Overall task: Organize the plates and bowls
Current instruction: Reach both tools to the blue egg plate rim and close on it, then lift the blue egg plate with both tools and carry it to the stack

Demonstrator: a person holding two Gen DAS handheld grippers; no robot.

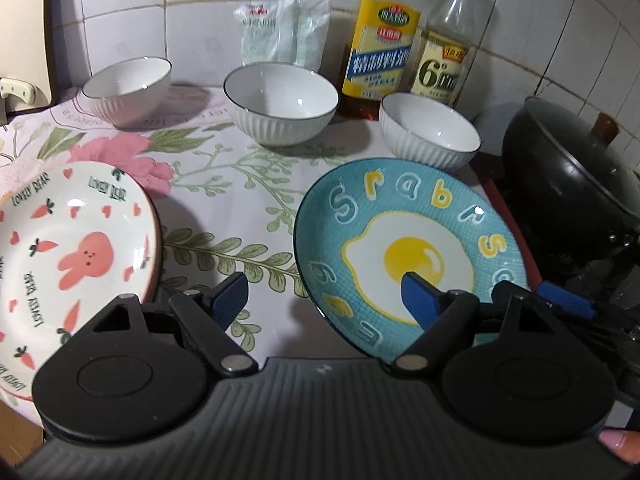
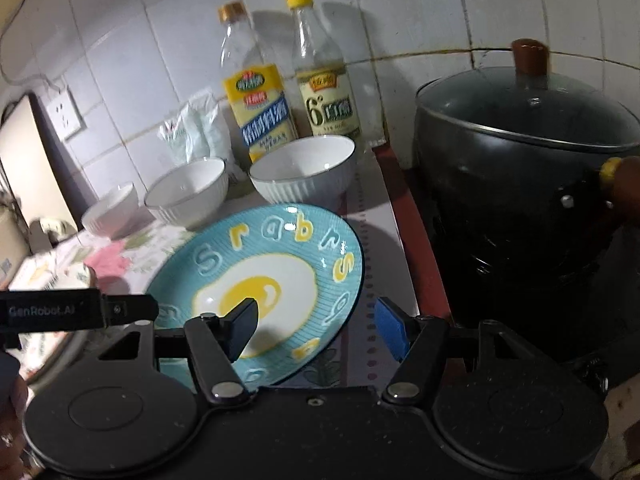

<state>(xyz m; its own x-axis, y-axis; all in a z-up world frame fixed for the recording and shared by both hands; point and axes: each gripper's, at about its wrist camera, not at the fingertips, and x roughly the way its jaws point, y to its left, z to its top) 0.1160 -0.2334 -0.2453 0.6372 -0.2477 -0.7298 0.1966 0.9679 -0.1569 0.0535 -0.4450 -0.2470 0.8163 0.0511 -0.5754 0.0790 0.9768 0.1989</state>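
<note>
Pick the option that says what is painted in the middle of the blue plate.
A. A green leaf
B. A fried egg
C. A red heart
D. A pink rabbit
B: the blue plate carries a white fried egg with a yellow yolk at its centre, ringed by raised letters, while the pink rabbit belongs to the white plate on the left.

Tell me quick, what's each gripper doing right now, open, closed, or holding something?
Left gripper: open, holding nothing, one finger over the blue egg plate.
Right gripper: open, holding nothing, jaws either side of that plate's near right rim.
</note>
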